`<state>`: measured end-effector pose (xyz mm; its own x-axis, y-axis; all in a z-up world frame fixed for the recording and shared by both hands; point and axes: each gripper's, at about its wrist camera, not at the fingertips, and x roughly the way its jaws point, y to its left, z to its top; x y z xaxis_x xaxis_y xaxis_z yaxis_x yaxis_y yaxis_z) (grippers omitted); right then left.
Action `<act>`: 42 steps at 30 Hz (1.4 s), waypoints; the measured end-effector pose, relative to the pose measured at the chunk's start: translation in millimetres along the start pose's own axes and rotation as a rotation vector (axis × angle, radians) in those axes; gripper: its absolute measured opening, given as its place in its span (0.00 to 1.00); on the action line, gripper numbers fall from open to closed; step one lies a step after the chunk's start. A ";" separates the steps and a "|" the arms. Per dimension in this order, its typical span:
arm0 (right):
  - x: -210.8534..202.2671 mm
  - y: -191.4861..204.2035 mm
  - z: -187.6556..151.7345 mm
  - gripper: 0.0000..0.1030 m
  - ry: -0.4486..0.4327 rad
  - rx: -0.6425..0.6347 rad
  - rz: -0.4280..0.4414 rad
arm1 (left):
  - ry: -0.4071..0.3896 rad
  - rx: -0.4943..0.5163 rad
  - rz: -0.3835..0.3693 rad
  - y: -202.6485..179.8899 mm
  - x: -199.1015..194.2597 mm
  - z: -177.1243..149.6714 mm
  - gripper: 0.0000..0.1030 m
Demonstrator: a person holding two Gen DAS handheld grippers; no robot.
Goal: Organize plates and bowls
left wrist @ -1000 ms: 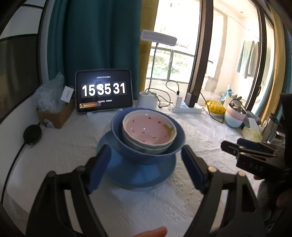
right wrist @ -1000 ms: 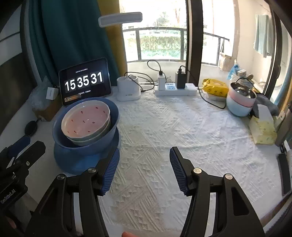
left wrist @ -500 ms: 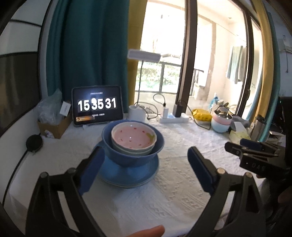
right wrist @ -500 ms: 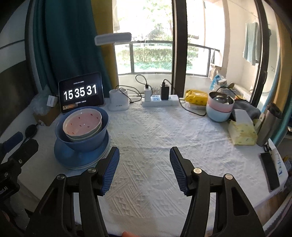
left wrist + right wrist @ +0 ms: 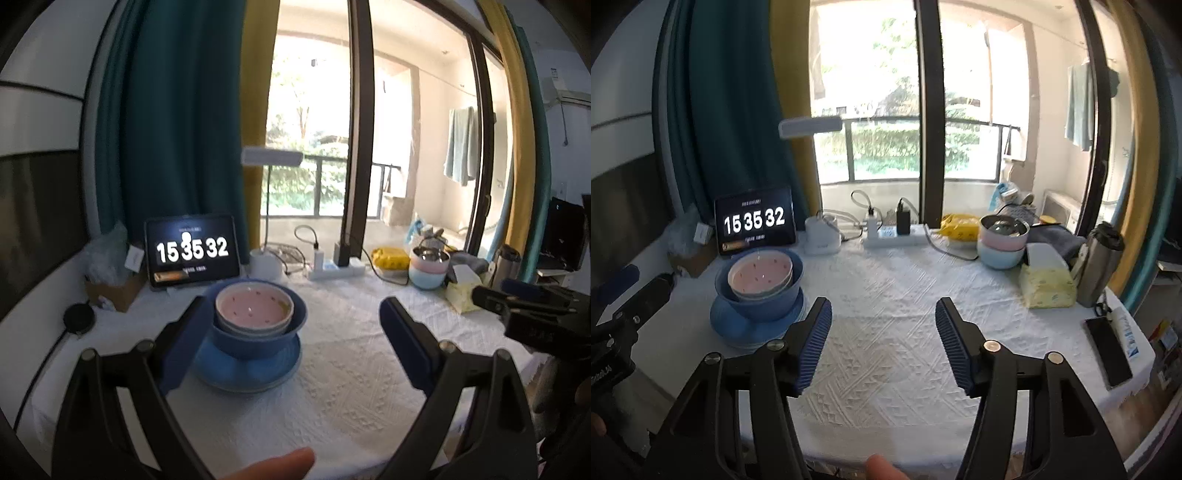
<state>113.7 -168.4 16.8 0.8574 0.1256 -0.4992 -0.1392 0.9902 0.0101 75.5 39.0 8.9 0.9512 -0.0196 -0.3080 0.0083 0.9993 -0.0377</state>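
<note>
A pink speckled bowl (image 5: 255, 307) sits nested in a grey-white bowl inside a larger blue bowl (image 5: 258, 341), all stacked on a blue plate (image 5: 255, 376) on the white tablecloth. The stack shows in the right wrist view too, at the left: pink bowl (image 5: 760, 274), blue bowl (image 5: 764, 306), plate (image 5: 738, 330). My left gripper (image 5: 291, 343) is open and empty, held back from the stack. My right gripper (image 5: 882, 339) is open and empty, above the table's middle, to the right of the stack.
A tablet clock (image 5: 191, 250) stands behind the stack beside a cardboard box (image 5: 114, 291). A lamp base (image 5: 822, 238), power strip (image 5: 894, 236), pink-and-blue pot (image 5: 1003, 242), tissue box (image 5: 1047, 284), steel flask (image 5: 1099, 269) and phone (image 5: 1108, 350) line the back and right.
Both grippers have pulled back and up from the table. The bowl stack looks smaller and farther. Both stay open.
</note>
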 end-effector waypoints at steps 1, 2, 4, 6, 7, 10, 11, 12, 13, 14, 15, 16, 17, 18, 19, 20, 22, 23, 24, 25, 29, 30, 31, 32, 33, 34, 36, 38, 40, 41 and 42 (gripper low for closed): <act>-4.8 -2.5 0.1 0.68 -0.013 0.003 -0.004 | -0.008 0.003 0.004 -1.3 -2.5 1.5 0.90; -11.2 -5.1 0.1 0.68 -0.028 0.006 -0.007 | -0.018 0.006 0.009 -2.1 -5.6 3.0 0.91; -21.0 -8.8 -0.3 0.69 -0.049 0.009 -0.017 | -0.027 0.009 0.021 -4.1 -10.1 5.5 0.91; -27.8 -11.5 -0.6 0.69 -0.063 0.010 -0.029 | -0.032 0.014 0.024 -5.7 -12.2 8.0 0.92; -31.5 -12.7 -0.7 0.69 -0.069 0.011 -0.030 | -0.033 0.017 0.024 -6.4 -12.9 8.3 0.92; -36.9 -15.2 0.7 0.70 -0.082 0.017 -0.023 | -0.032 0.021 0.025 -6.6 -13.7 9.7 0.92; -38.2 -15.6 1.6 0.70 -0.087 0.017 -0.019 | -0.029 0.021 0.025 -6.6 -13.3 9.7 0.92; -38.5 -15.6 1.9 0.70 -0.088 0.017 -0.017 | -0.027 0.020 0.026 -6.8 -13.5 9.3 0.92; -38.1 -15.3 2.6 0.70 -0.088 0.017 -0.014 | -0.022 0.019 0.023 -6.7 -13.0 9.3 0.92; -37.2 -14.5 3.0 0.70 -0.087 0.016 -0.011 | -0.021 0.020 0.021 -6.6 -13.2 9.4 0.92; -36.2 -13.8 3.2 0.70 -0.085 0.013 -0.009 | -0.022 0.021 0.020 -6.8 -13.5 9.0 0.92; -35.4 -12.9 3.2 0.70 -0.083 0.012 -0.008 | -0.023 0.023 0.020 -6.8 -13.7 8.9 0.92; -34.8 -12.1 2.8 0.70 -0.085 0.010 -0.005 | -0.025 0.023 0.019 -6.8 -14.3 9.0 0.92; -33.9 -11.9 2.7 0.70 -0.088 0.009 -0.003 | -0.028 0.023 0.018 -6.5 -15.2 9.3 0.92; -33.4 -11.4 2.6 0.70 -0.088 0.009 -0.002 | -0.030 0.023 0.017 -6.4 -15.6 9.2 0.92; -32.9 -11.3 2.2 0.70 -0.089 0.010 -0.002 | -0.034 0.021 0.015 -5.5 -16.0 9.3 0.92; -32.9 -11.5 2.2 0.70 -0.087 0.010 -0.003 | -0.038 0.009 0.009 -3.2 -16.5 9.6 0.92; -32.1 -11.5 2.1 0.70 -0.086 0.010 -0.003 | -0.038 0.004 0.008 -1.9 -15.9 9.8 0.92; -31.4 -11.2 2.2 0.70 -0.084 0.009 -0.003 | -0.038 0.001 0.010 -1.0 -16.0 10.0 0.92; -30.6 -10.7 2.6 0.70 -0.083 0.009 -0.003 | -0.038 0.000 0.011 -0.1 -15.3 9.8 0.92; -28.0 -10.0 3.4 0.70 -0.078 0.010 -0.002 | -0.031 -0.003 0.011 1.2 -12.7 9.0 0.92; -27.2 -9.6 3.3 0.70 -0.076 0.010 -0.003 | -0.029 -0.003 0.011 1.0 -12.3 8.8 0.92; -26.2 -9.3 3.4 0.70 -0.074 0.010 -0.003 | -0.028 -0.004 0.009 1.1 -12.3 8.5 0.92; -26.0 -8.6 2.9 0.70 -0.072 0.009 -0.002 | -0.028 -0.004 0.009 1.1 -12.2 8.2 0.92; -25.1 -8.1 2.8 0.70 -0.070 0.008 -0.001 | -0.026 -0.004 0.010 1.1 -11.9 7.9 0.92; -24.8 -7.5 2.7 0.70 -0.069 0.007 -0.001 | -0.025 -0.004 0.010 1.2 -11.7 7.7 0.92; -24.9 -7.3 2.7 0.70 -0.069 0.007 0.000 | -0.024 -0.005 0.009 1.3 -11.5 7.5 0.92; -24.5 -7.1 2.3 0.70 -0.068 0.007 -0.002 | -0.022 -0.001 0.009 1.1 -11.2 7.4 0.92; -23.6 -7.4 2.0 0.70 -0.064 0.011 -0.002 | -0.021 0.001 0.013 1.0 -10.6 7.1 0.92; -22.9 -7.4 1.8 0.70 -0.062 0.011 -0.004 | -0.020 0.000 0.013 0.9 -10.5 6.8 0.92; -22.6 -7.2 1.7 0.70 -0.061 0.012 -0.005 | -0.019 -0.001 0.013 1.2 -10.6 6.7 0.92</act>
<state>96.1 -178.3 29.5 0.8865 0.1238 -0.4458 -0.1294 0.9914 0.0180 67.5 40.6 18.5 0.9569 -0.0055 -0.2905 -0.0049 0.9994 -0.0348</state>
